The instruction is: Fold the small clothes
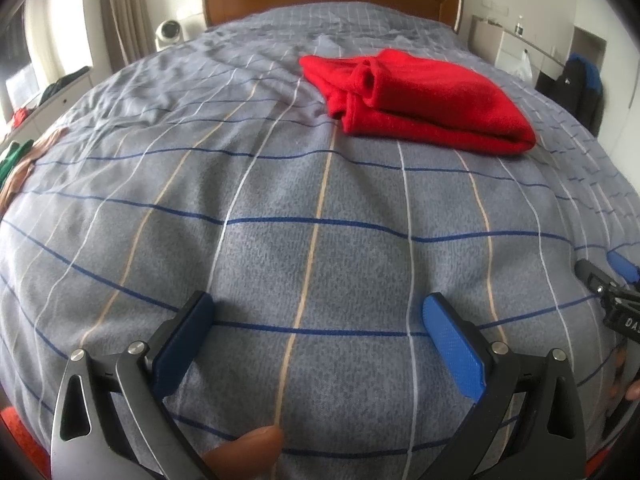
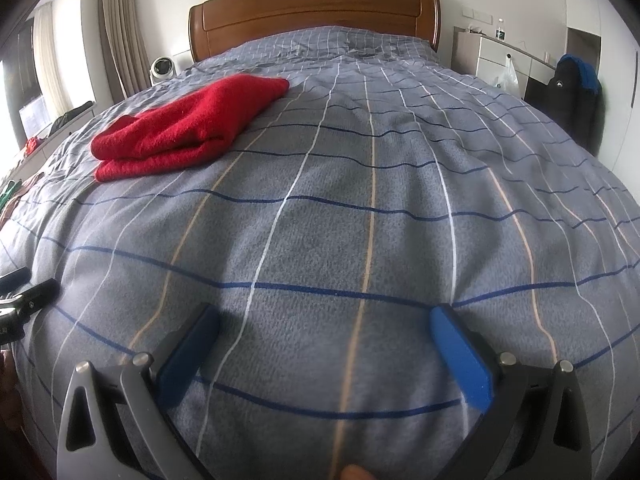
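A red knit garment (image 1: 420, 100) lies folded in a thick stack on the grey checked bedspread (image 1: 280, 208), far ahead and right of my left gripper (image 1: 318, 312). The right wrist view shows the garment (image 2: 188, 124) at the upper left. My left gripper is open and empty, low over the bedspread near the foot of the bed. My right gripper (image 2: 324, 324) is open and empty too, at the same height. Part of the right gripper (image 1: 612, 280) shows at the right edge of the left wrist view; part of the left gripper (image 2: 24, 292) shows at the left edge of the right wrist view.
A wooden headboard (image 2: 316, 12) stands at the far end. More clothes (image 1: 24, 160) lie at the bed's left edge. A white fan (image 2: 162, 67) sits left of the bed, a white dresser (image 2: 504, 64) and a dark backpack (image 2: 576, 84) to the right.
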